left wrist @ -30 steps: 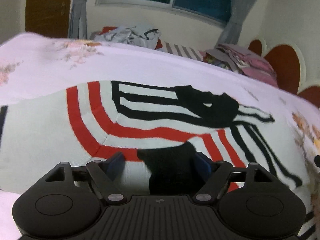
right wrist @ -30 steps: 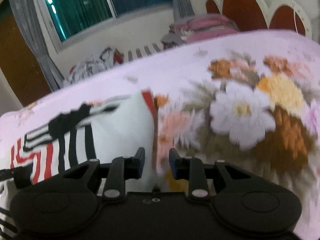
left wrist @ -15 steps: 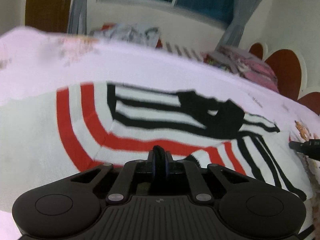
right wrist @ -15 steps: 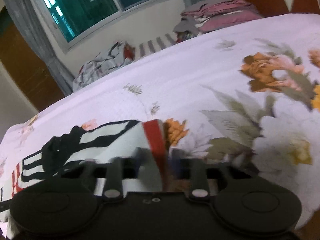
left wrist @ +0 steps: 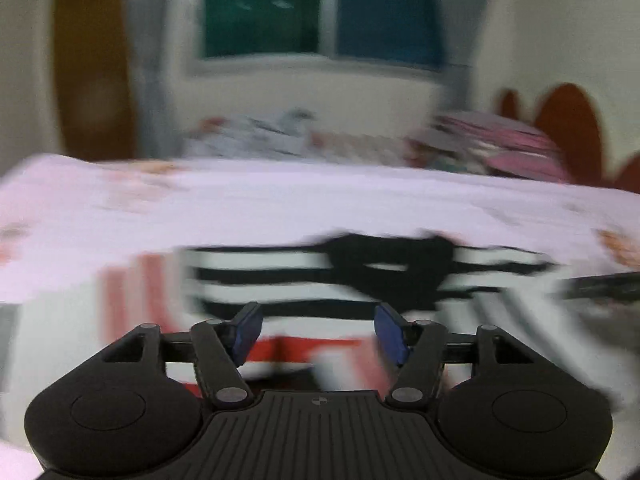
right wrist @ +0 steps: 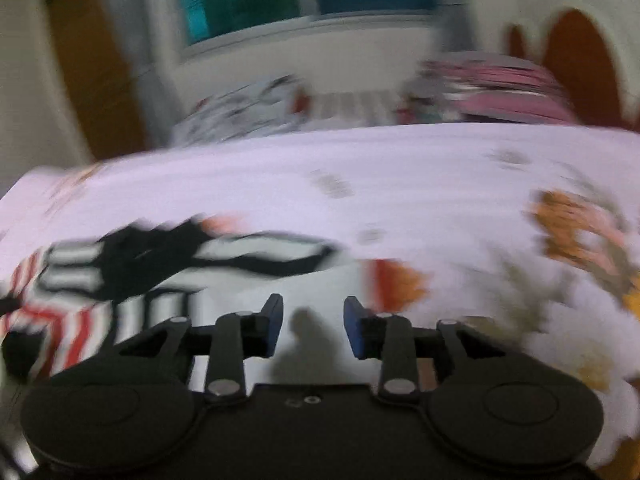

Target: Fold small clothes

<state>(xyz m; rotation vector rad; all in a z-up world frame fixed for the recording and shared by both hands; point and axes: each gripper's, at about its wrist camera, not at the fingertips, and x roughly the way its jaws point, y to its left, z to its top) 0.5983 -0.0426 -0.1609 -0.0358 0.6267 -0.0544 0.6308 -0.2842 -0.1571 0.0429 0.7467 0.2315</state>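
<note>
Viewing through both wrist cameras, I find heavy motion blur, so fine detail is unreliable. My left gripper [left wrist: 316,332] points down over the striped garment [left wrist: 288,280], its 2 blue pads [left wrist: 248,330] standing apart and widening; nothing is pinched between them, and the cloth lies beneath the gap. The garment is white with black stripes, red stripes and a solid black patch, and it lies spread on the bed sheet [left wrist: 280,196], which is pale pink with a floral print. At the right edge of this view a dark blurred bar [left wrist: 600,284] reaches in over the garment's right end; I cannot tell what it is.

My right gripper [right wrist: 314,326] hovers over the garment's [right wrist: 240,292] right end, near a red band at its edge. Its jaws are apart and opening, with a narrower gap than the left pair. I see white cloth and a shadow below the gap, but no fabric caught between the pads [right wrist: 354,330]. To the right of the garment the sheet [right wrist: 400,168] shows orange and white flowers.

Beyond the bed's far edge I note a loose heap of clothes [right wrist: 240,112] and a pink folded stack [right wrist: 500,84] beside a red headboard [right wrist: 580,64], under a window [left wrist: 320,8] with grey curtains.
</note>
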